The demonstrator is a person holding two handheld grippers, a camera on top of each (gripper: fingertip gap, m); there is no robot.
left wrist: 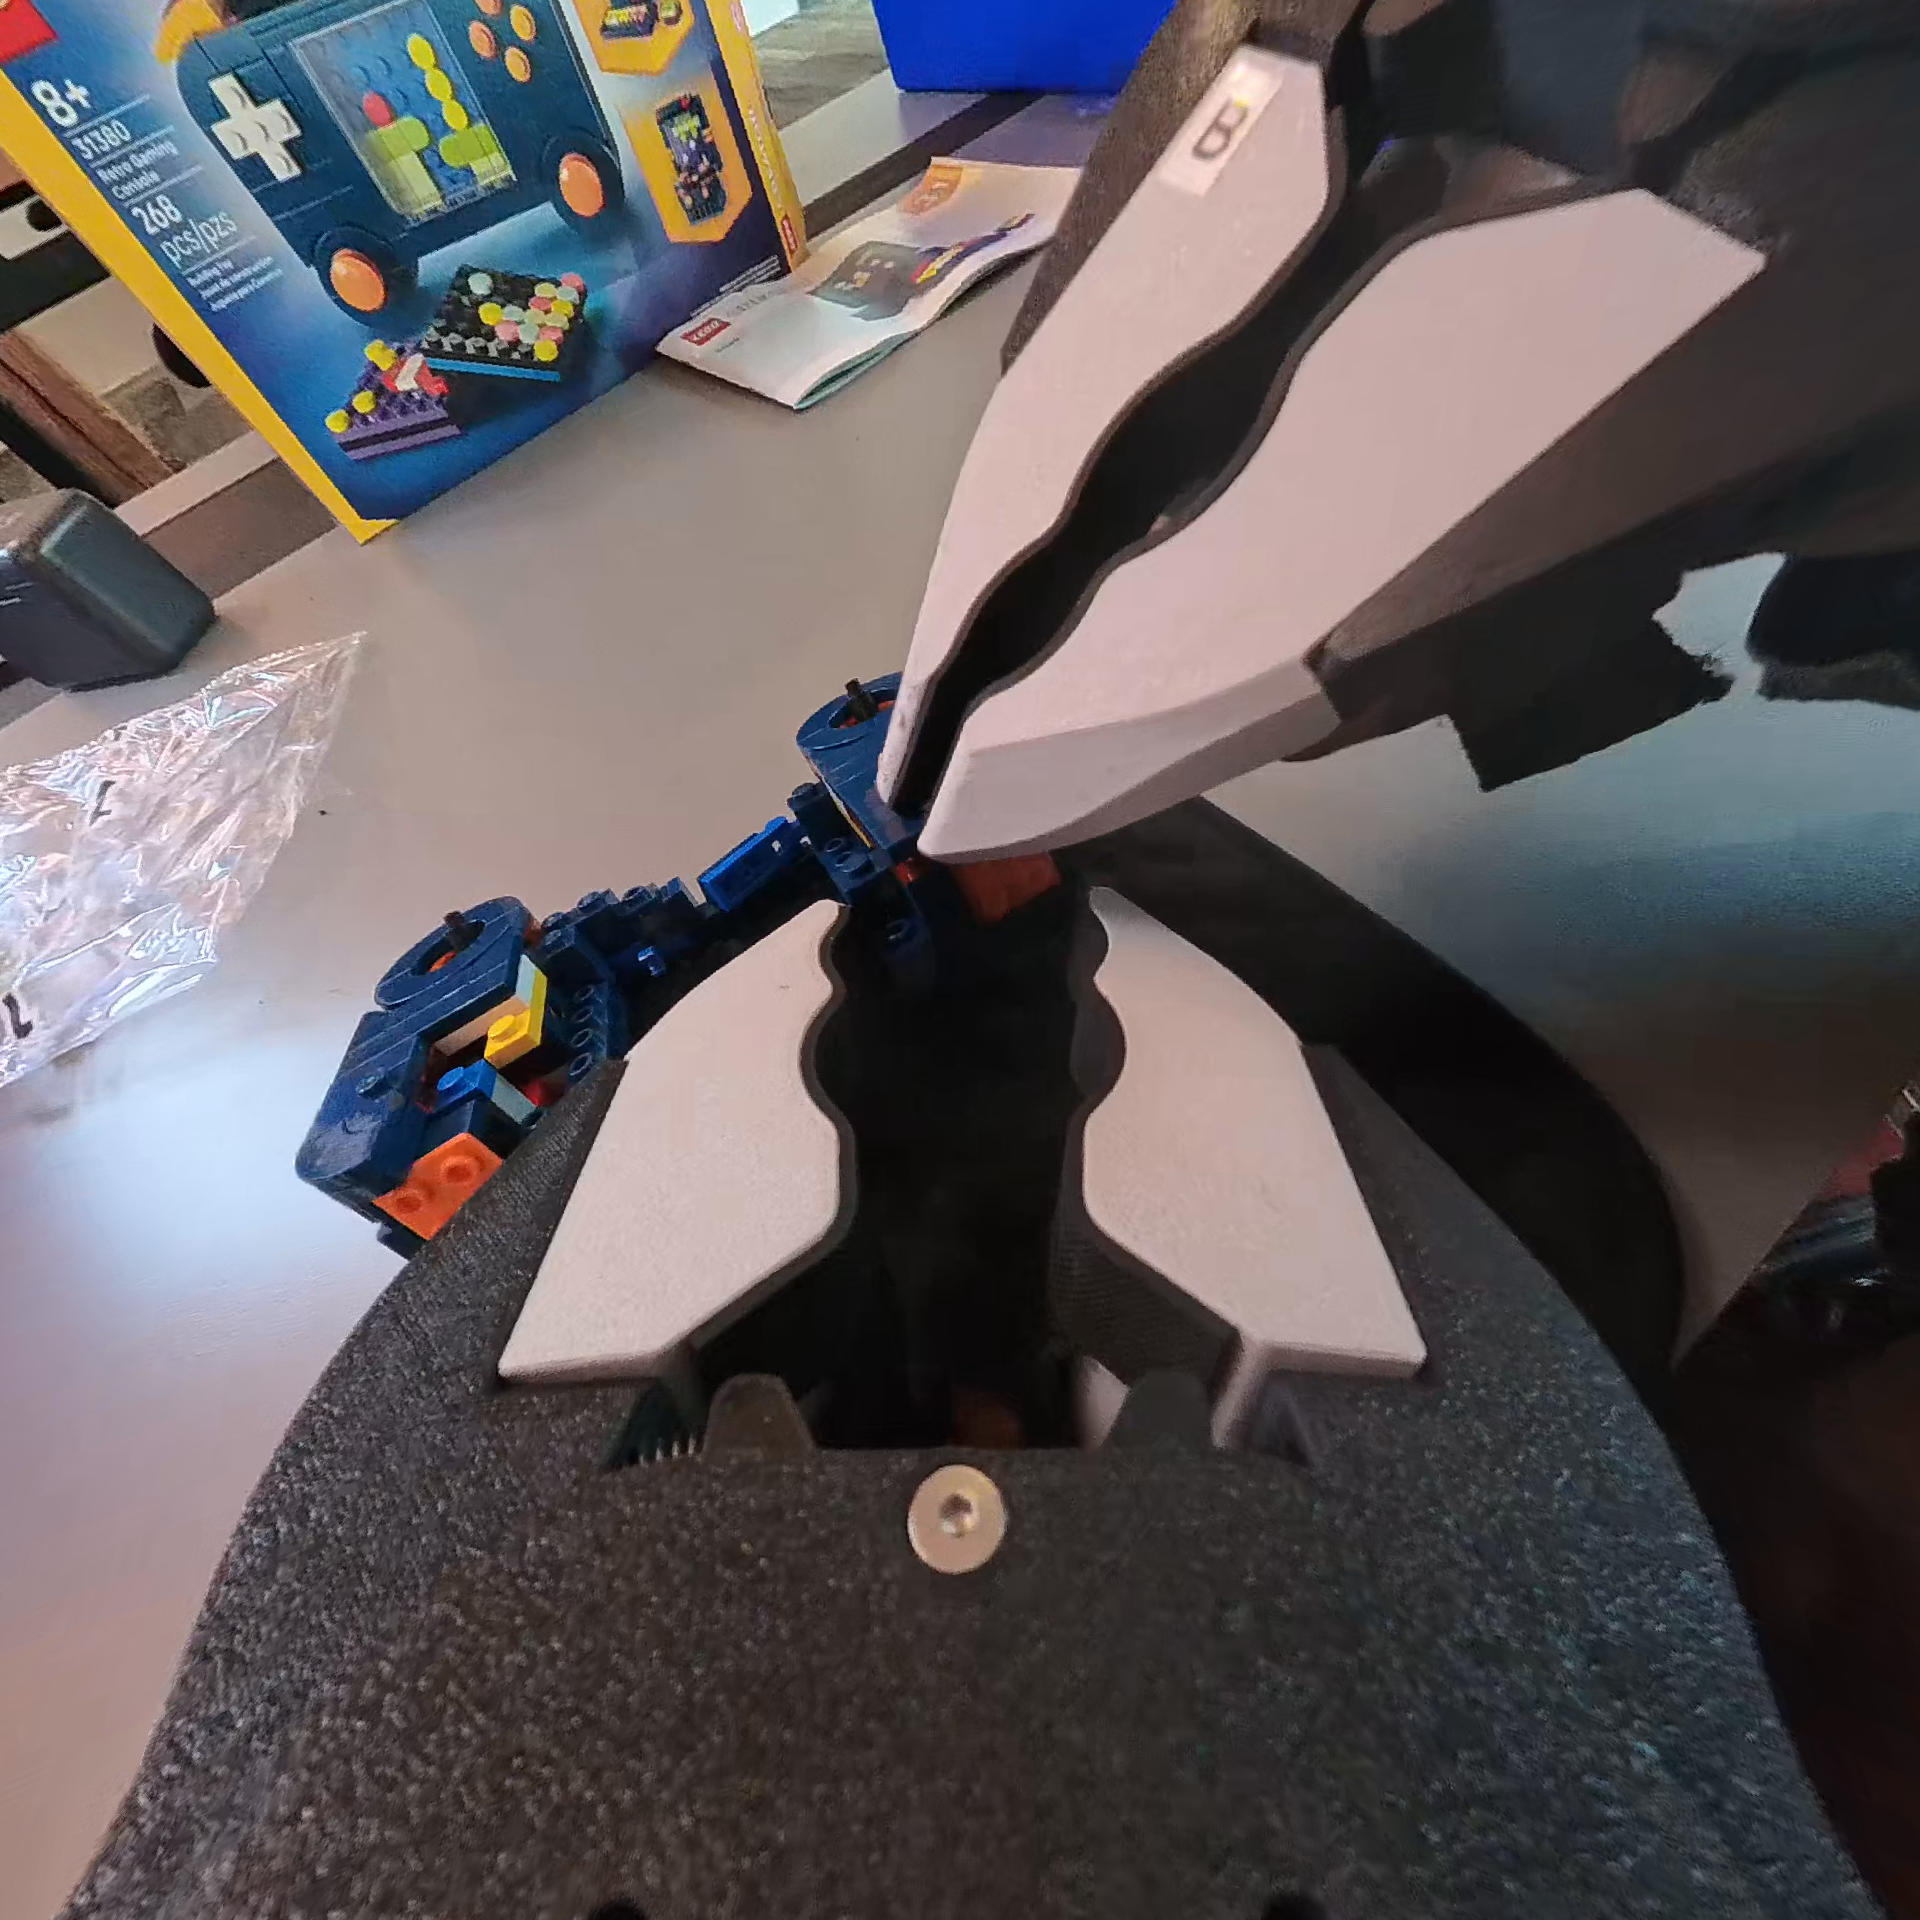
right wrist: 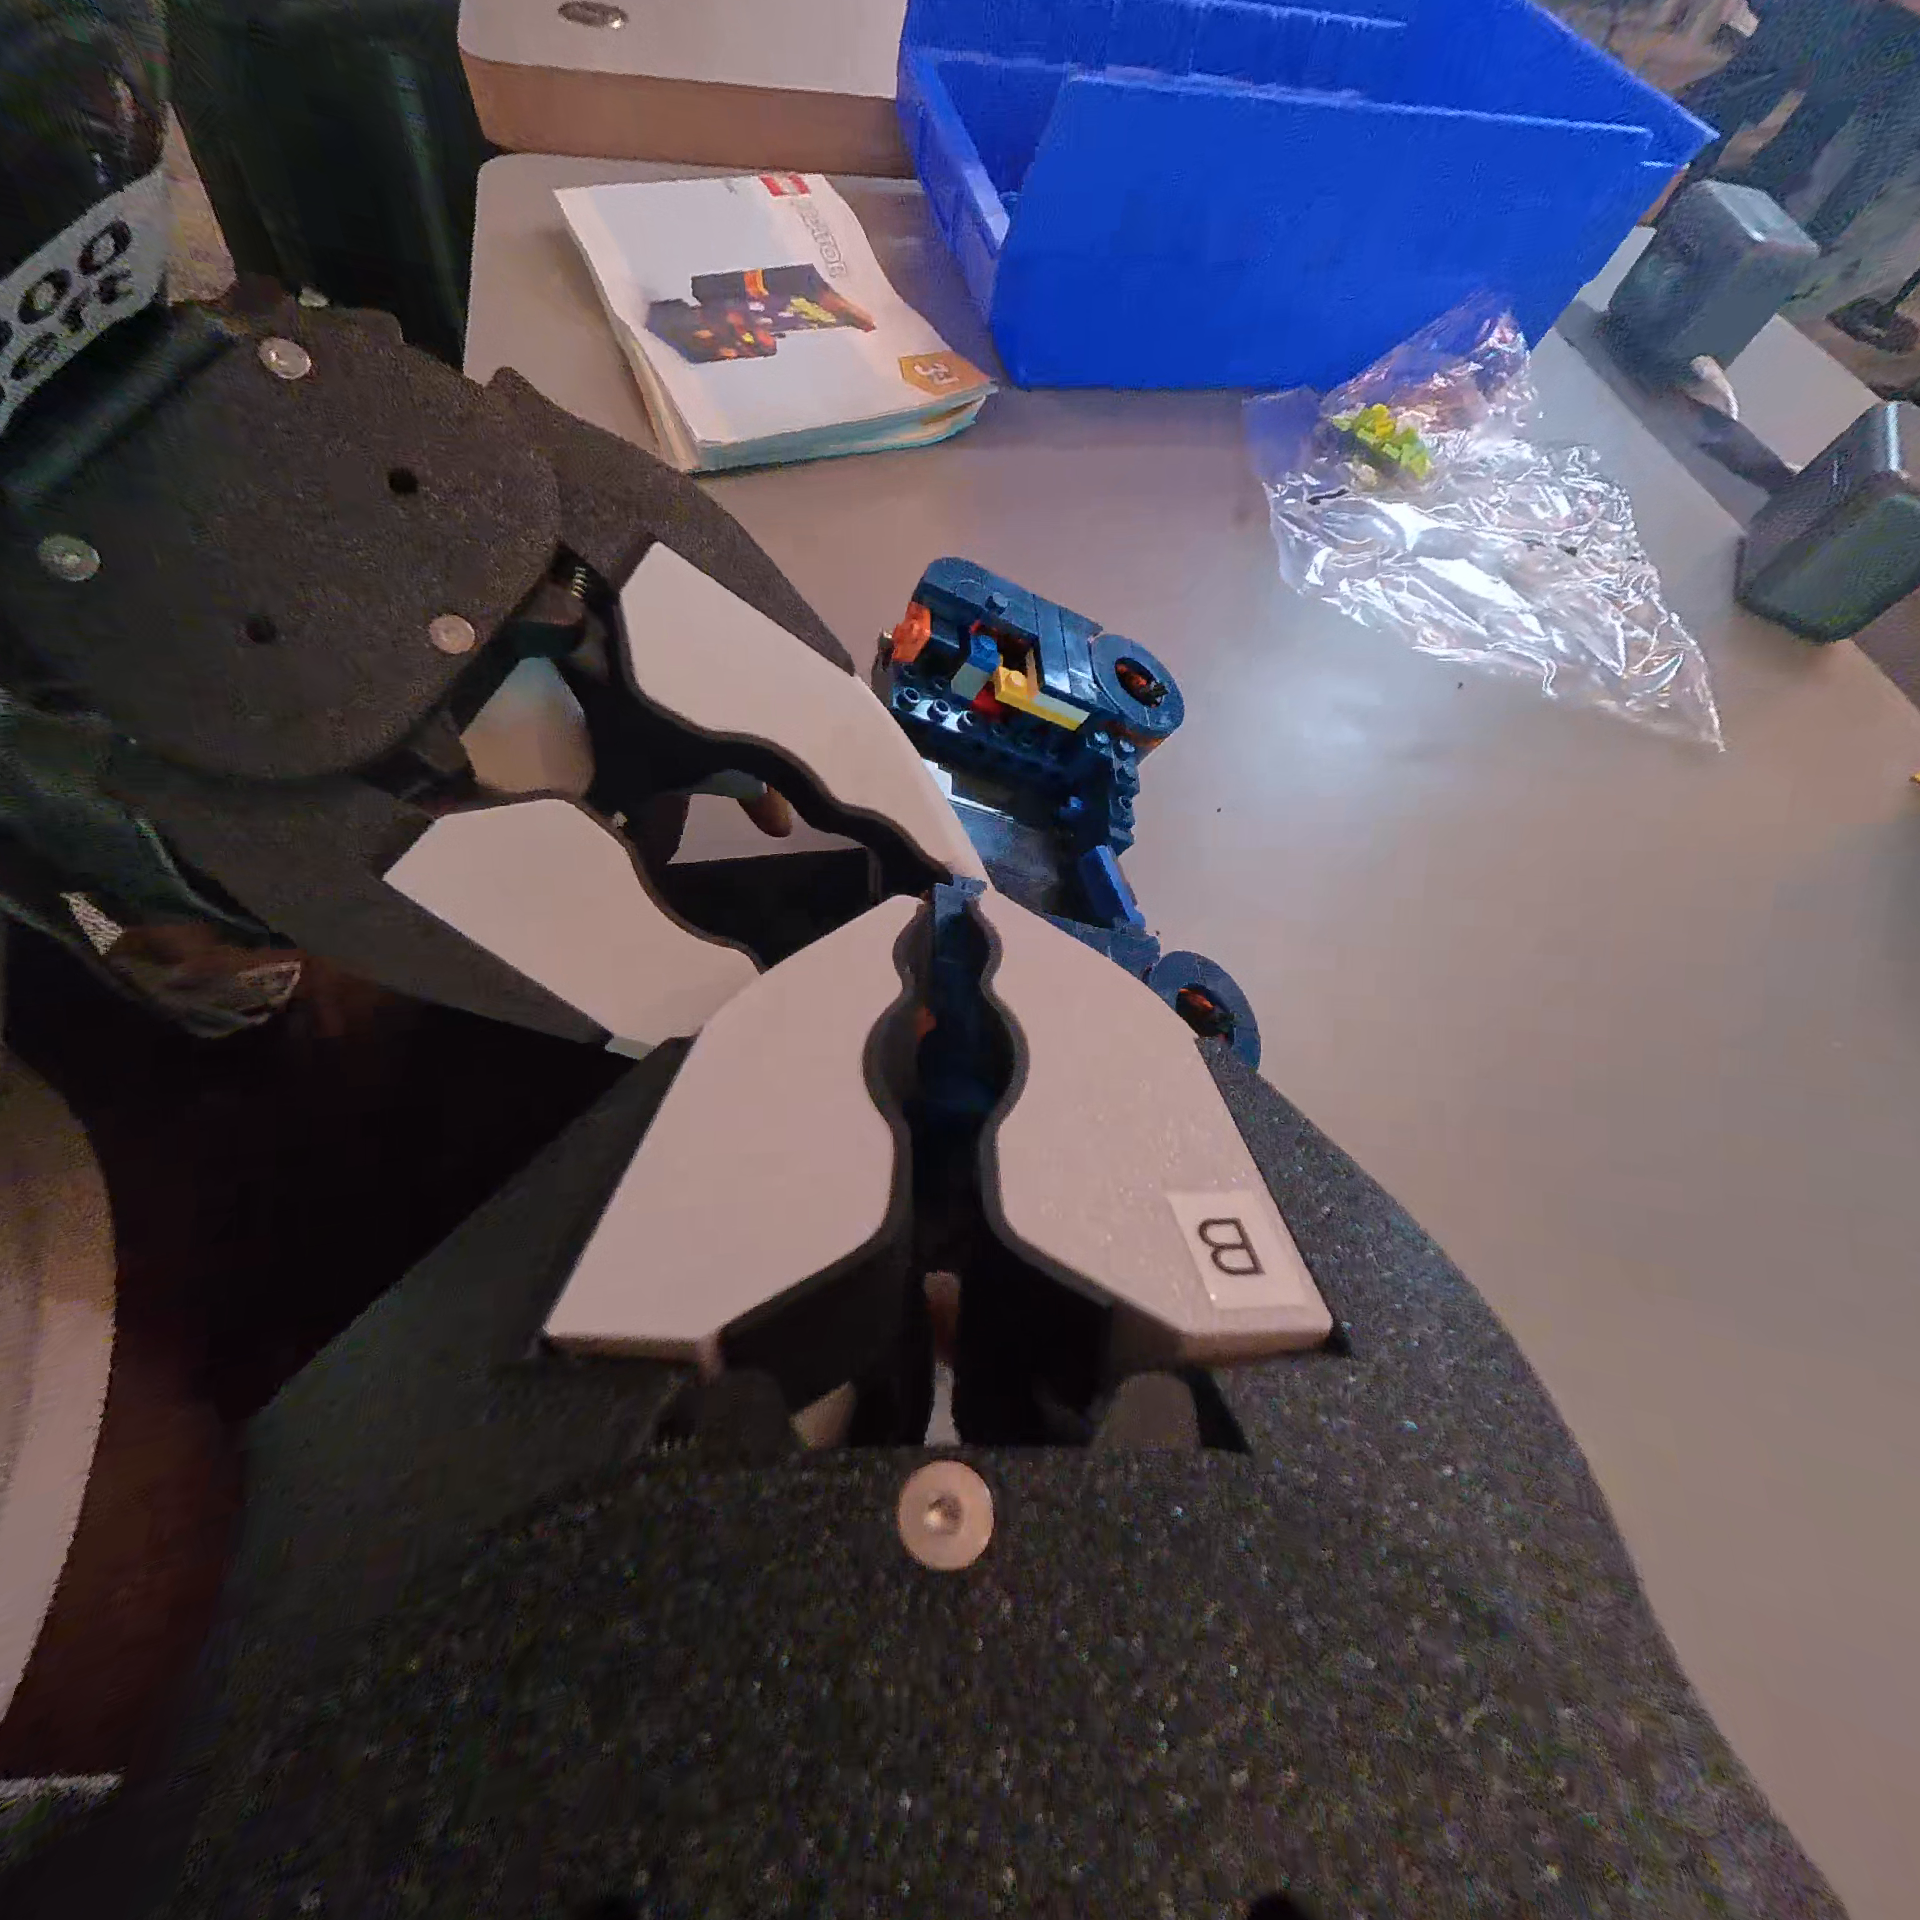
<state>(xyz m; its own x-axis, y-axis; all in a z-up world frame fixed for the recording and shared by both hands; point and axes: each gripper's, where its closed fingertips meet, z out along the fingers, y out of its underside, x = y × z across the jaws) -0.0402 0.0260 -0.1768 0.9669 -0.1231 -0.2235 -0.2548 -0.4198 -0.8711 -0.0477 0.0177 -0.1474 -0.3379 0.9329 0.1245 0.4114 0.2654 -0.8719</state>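
listing by view. left wrist view: left claw (left wrist: 961,914), pale fingers (left wrist: 717,1132) set apart around the near end of a dark blue brick model (left wrist: 457,1049); whether they press on it cannot be told. the model lies on the grey counter (left wrist: 623,665), with orange and yellow bricks showing and two round wheel housings uppermost. right claw (left wrist: 914,821) enters from upper right, tips nearly together, pinched on a thin blue part at the model's far end. toy set box (left wrist: 416,239) stands at upper left; instruction booklet (left wrist: 873,281) lies beside it; crumpled clear bag (left wrist: 135,831) at left; dark block (left wrist: 94,592) at the left edge.

right wrist view: right claw (right wrist: 951,904), fingers (right wrist: 748,1153) close together, clamped on a narrow dark blue piece of the brick model (right wrist: 1029,696), which stretches away beyond the tips on the counter (right wrist: 1455,1039). left claw (right wrist: 862,914) at left, fingers parted, tips just beside the right claw's tips. instruction booklet (right wrist: 769,312) at top centre; blue bin (right wrist: 1278,187) behind; clear bag (right wrist: 1475,540) holding small green pieces at right; two dark blocks (right wrist: 1839,520) at the right edge.
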